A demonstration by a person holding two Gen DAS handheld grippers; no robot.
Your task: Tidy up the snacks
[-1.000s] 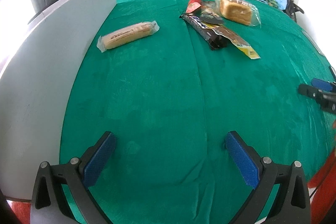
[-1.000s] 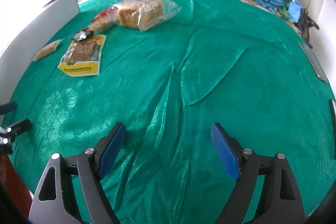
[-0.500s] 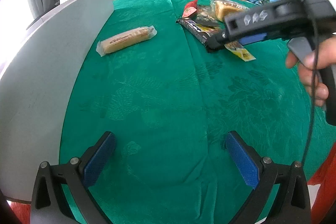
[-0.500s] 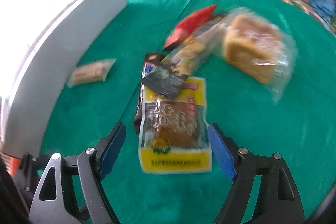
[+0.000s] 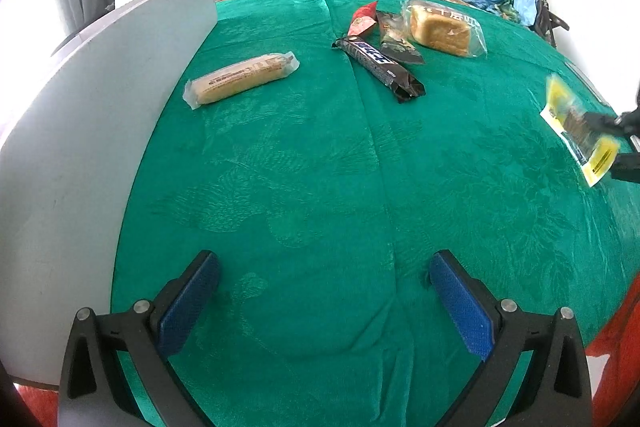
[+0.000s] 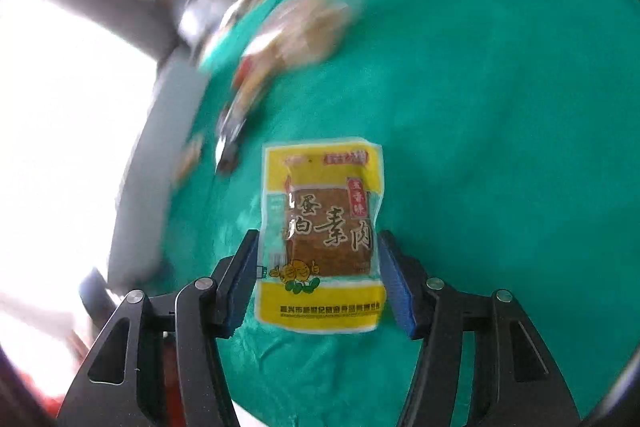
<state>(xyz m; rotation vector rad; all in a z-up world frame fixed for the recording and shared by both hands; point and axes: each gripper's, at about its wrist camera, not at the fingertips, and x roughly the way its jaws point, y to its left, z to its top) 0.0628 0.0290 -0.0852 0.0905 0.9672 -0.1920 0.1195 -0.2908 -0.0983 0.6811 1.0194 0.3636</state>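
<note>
My right gripper [image 6: 318, 275] closes around the yellow packet [image 6: 320, 235] (left gripper [image 5: 324, 303] gapes empty); four snacks remain unsorted.

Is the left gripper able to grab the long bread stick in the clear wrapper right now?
Probably yes. The left gripper is open and empty, and only bare green cloth lies between it and the bread stick. The grey board stands beside it, not across the way.
</note>
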